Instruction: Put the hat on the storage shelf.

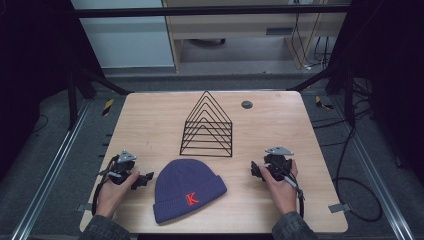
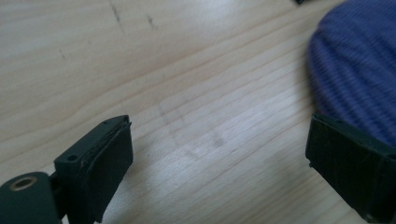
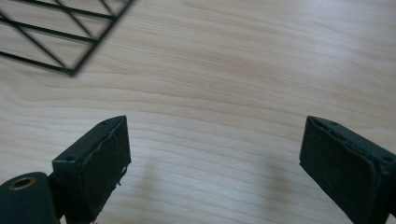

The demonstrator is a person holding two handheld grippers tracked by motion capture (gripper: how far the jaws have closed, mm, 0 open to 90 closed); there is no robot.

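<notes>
A: Grippers first, going from the left edge of the surface (image 1: 150, 120). The left gripper (image 1: 142, 179) rests near the front left corner, held in the person's left hand (image 1: 111, 192). Its jaws stand well apart with only bare wood between them, and they point toward the beanie (image 1: 187, 189).

B: And the beanie itself?

A: It lies flat near the middle of the front edge, between the two grippers. It is a purple knit with a folded cuff toward the front edge and a red K (image 1: 191, 198) on that cuff. In the left gripper view the knit (image 2: 355, 70) sits just beside the far jaw, apart from it as far as I can tell.

B: How would it handle?

A: My guess is light, soft and floppy, with nothing fragile about it. It should sag and fold when lifted, so a single pinch at one point would leave the rest dangling. The ribbed knit ought to grip well against the pads, not slide.

B: Where would you take hold?

A: The cuff, I think. It is doubled, so it is the thickest and firmest part. One gripper at each side of the cuff would keep it spread.

B: Behind it?

A: A black wire rack (image 1: 206, 125) with triangular dividers stands toward the middle of the surface, well clear of the beanie.

B: And on the right?

A: The right gripper (image 1: 256, 170) sits near the front right corner in the right hand (image 1: 281, 187), jaws likewise spread wide over bare wood, with a corner of the rack ahead of it.
</notes>
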